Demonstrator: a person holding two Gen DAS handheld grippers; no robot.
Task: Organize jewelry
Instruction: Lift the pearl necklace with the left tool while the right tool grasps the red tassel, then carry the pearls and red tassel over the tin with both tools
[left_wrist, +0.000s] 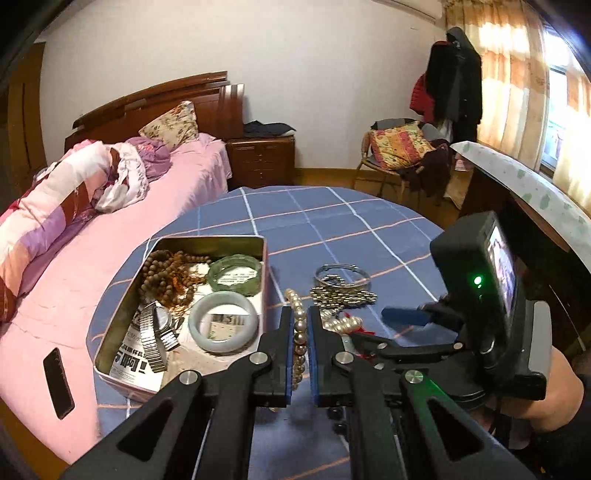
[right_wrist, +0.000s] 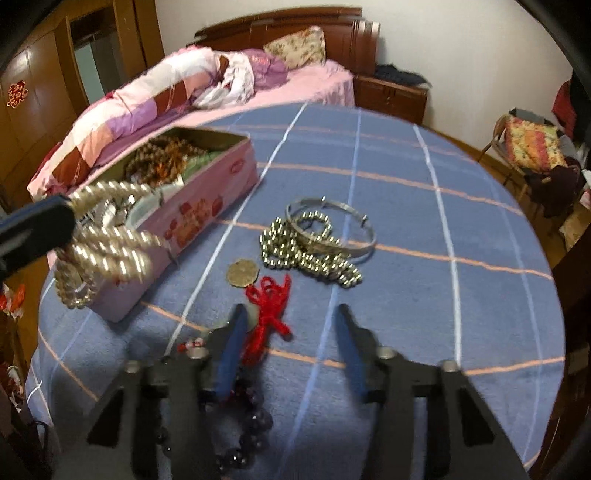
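In my left wrist view, a black phone (left_wrist: 58, 382) lies on the pink bed sheet (left_wrist: 55, 306) at the lower left. Right of it the open tin box (left_wrist: 122, 295) sits on the blue checked cloth (left_wrist: 332, 221). Inside the box, from left to right, are a metal watch (left_wrist: 157, 334), brown prayer beads (left_wrist: 168, 275), a pale jade bangle (left_wrist: 222, 322) and, above it, a green bangle (left_wrist: 235, 275). At lower centre my left claw (left_wrist: 300, 325) is clamped on the pearl necklace (left_wrist: 298, 332), whose strand runs up between the blue pads (left_wrist: 290, 328). Further right a silver bangle (left_wrist: 341, 276) lies on a heap of silvery bead chain (left_wrist: 343, 295). My right claw (left_wrist: 406, 316) shows at the right edge.

In my right wrist view, which is blurred, the left claw (right_wrist: 68, 218) enters at the far left, with the pearl necklace (right_wrist: 107, 236) hanging from it in loops in front of the pink tin box (right_wrist: 207, 199). At centre a round gold-coloured pendant (right_wrist: 240, 274) touches a red knotted cord (right_wrist: 267, 314). My right claw (right_wrist: 290, 321) stands part-open low over the cloth; the cord runs down beside its left finger (right_wrist: 231, 354), and no pad presses on it. Dark purple beads (right_wrist: 247, 428) lie under that finger. Right of the pendant are the bead chain (right_wrist: 295, 251) and the silver bangle (right_wrist: 332, 225).
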